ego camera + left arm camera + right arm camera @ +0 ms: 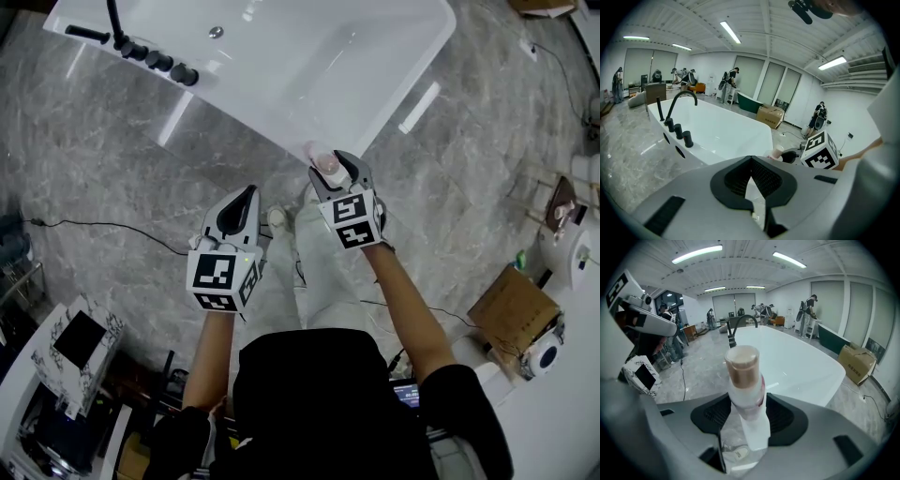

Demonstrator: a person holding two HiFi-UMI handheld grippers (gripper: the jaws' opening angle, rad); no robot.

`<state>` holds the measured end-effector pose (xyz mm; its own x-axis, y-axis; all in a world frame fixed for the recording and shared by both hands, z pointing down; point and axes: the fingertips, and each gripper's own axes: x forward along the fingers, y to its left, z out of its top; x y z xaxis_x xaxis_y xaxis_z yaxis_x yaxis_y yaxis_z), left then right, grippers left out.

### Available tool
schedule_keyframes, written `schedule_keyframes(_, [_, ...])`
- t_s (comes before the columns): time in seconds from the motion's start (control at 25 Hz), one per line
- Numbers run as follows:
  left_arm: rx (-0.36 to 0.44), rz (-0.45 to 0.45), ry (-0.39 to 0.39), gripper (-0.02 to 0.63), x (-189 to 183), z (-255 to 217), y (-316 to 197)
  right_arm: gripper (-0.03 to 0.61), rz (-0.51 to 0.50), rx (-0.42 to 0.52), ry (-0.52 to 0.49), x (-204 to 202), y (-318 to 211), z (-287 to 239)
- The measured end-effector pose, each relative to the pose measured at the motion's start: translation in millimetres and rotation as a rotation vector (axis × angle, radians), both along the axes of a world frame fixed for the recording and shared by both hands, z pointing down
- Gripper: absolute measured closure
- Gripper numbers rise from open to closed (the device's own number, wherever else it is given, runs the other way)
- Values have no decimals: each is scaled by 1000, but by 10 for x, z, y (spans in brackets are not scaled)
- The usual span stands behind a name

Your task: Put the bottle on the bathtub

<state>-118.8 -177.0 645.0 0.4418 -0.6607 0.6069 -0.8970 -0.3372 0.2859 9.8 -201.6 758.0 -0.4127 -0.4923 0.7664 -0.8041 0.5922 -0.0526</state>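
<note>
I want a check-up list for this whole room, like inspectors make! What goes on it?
Surface: grey marble floor; white bathtub with a black tap.
Job's things: bottle, held beside the bathtub's rim, not yet on it.
Clutter: cardboard box on the floor at the right.
Grippers: right hand-held gripper shut on the bottle; left hand-held gripper shut, empty.
Cables: black cable on the floor at the left.
Surroundings: people standing far behind the bathtub.

Left tongs (246, 199), right tongs (336, 167): grey shells, black ribbed pads (765, 176). White cube (223, 279) with black square markers on each, mid-frame. Black short-sleeved top (319, 403) lower centre; pale trousers (314, 272); white shoe (277, 218).
</note>
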Motion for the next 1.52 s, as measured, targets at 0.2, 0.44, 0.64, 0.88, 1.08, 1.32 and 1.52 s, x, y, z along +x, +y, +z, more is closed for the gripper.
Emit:
schedule_keyframes(0.2, [22, 3, 3, 600, 50, -289, 5, 342, 1, -5, 12, 116, 115, -290])
schedule_keyframes(0.44, [85, 39, -18, 600, 108, -690, -19, 403, 45, 25, 5, 241, 145, -774])
schedule_keyframes(0.64, [119, 66, -12, 600, 209, -981, -22, 480, 75, 76, -3, 340, 116, -1225])
schedule_keyframes(0.88, [163, 68, -26, 600, 202, -1346, -102, 537, 110, 170, -29, 380, -84, -1860])
schedule_keyframes(1.08, [209, 79, -50, 600, 245, -1700, -151, 546, 124, 239, -54, 441, -185, -2415])
schedule_keyframes(1.32, [296, 76, -75, 600, 178, -2188, -245, 554, 153, 327, -95, 544, -267, -3003])
schedule_keyframes(1.52, [351, 66, -86, 600, 121, -2516, -250, 554, 182, 394, -139, 616, -299, -3433])
